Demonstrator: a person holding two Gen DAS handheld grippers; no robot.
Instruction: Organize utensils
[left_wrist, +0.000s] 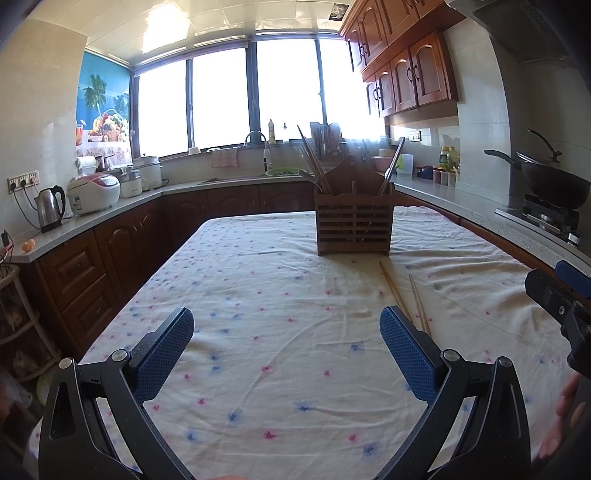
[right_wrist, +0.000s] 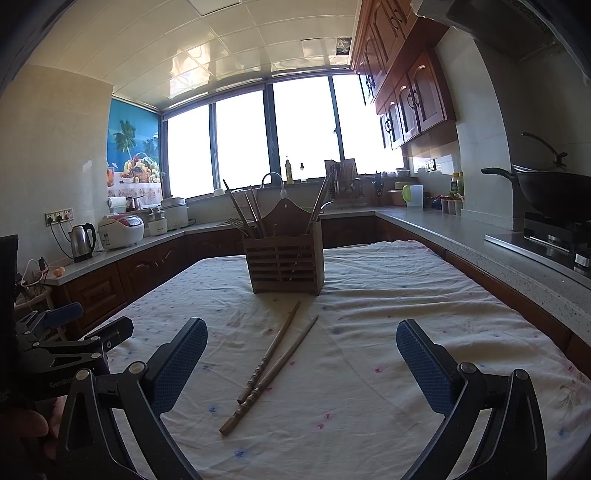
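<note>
Chopsticks (right_wrist: 275, 363) are what I have to deal with: two of them lie loose on the flowered tablecloth (right_wrist: 388, 387), crossing or touching near their carved handle ends and spreading apart toward the tips, which point at the wooden holder (right_wrist: 284, 262). They sit directly ahead of my right gripper (right_wrist: 301, 363), between its spread blue pads and below them on the cloth. Both of my tools are wide open and hold nothing; the left gripper (left_wrist: 286, 354) hangs over bare cloth with the same two sticks just past its right pad. I judge the sticks light, stiff and thin, with smooth shafts that could roll or swivel in the pads, so I would take hold near the thicker ridged handle section, where the turned grooves should give some bite, and pinch across the width. Lying flat on soft, wrinkled fabric, they may be awkward to get under. I count one holder, standing upright near the far middle of the table, already carrying several long utensils leaning out to left and right; their exact number I cannot tell against the bright window. Two sticks remain outside it.
</note>
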